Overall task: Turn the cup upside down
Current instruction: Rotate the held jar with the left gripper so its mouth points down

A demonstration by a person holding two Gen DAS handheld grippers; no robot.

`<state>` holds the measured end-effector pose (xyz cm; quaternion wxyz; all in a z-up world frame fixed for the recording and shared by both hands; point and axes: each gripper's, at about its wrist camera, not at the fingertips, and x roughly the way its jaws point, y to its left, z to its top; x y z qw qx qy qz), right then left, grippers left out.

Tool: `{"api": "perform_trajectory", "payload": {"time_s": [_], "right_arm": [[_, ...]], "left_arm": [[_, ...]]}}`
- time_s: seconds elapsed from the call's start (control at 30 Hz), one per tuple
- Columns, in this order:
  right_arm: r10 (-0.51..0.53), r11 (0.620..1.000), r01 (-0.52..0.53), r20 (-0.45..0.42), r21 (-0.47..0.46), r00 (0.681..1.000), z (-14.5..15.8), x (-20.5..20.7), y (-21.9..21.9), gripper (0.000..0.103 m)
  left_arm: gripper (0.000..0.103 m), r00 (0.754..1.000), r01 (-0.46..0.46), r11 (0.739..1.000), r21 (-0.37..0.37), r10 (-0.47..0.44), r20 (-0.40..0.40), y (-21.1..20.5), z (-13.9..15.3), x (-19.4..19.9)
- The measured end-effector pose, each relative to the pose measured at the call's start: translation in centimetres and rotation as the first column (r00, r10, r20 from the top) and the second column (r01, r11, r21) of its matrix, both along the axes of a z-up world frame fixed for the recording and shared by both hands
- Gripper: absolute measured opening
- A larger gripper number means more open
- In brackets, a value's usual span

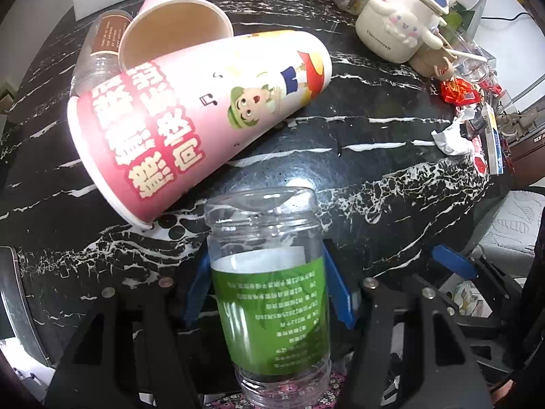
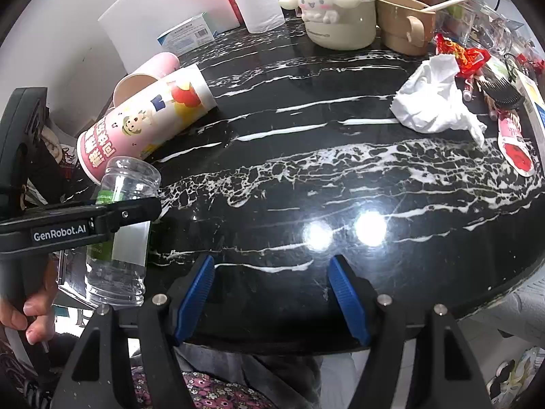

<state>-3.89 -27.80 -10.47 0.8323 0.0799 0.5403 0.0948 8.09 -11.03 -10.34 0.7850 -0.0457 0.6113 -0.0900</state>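
Observation:
My left gripper (image 1: 269, 289) is shut on a clear plastic jar with a green label (image 1: 270, 293). The jar is held upside down, base up and open mouth down, at the near edge of the black marble table (image 1: 374, 156). The same jar (image 2: 119, 235) and the left gripper (image 2: 136, 209) show at the left of the right wrist view. My right gripper (image 2: 270, 293) is open and empty above the table's near edge. A tall pink printed paper cup (image 1: 197, 122) lies on its side just beyond the jar.
A second pink paper cup (image 1: 170, 27) and another clear jar with a brown label (image 1: 98, 54) lie behind the printed cup. A cream Cinnamoroll container (image 2: 333, 10), a beige mug (image 2: 405, 24), crumpled tissue (image 2: 436, 102) and wrappers (image 2: 463, 54) crowd the far and right edges.

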Motion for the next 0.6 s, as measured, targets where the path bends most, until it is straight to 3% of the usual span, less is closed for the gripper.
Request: {"api": "perform_trajectory", "payload": {"time_s": [0.4, 0.6], "right_arm": [[0.031, 1.000, -0.031, 0.016, 0.002, 0.999, 0.6, -0.4, 1.1, 0.070], [0.046, 0.999, -0.046, 0.030, -0.001, 0.998, 1.0, -0.6, 1.8, 0.070]], "left_arm": [[0.058, 0.994, 0.006, 1.000, -0.024, -0.003, 0.113, 1.2, 4.4, -2.3], [0.058, 0.979, -0.004, 1.000, 0.015, 0.001, 0.204, 1.8, 6.8, -3.5]]}}
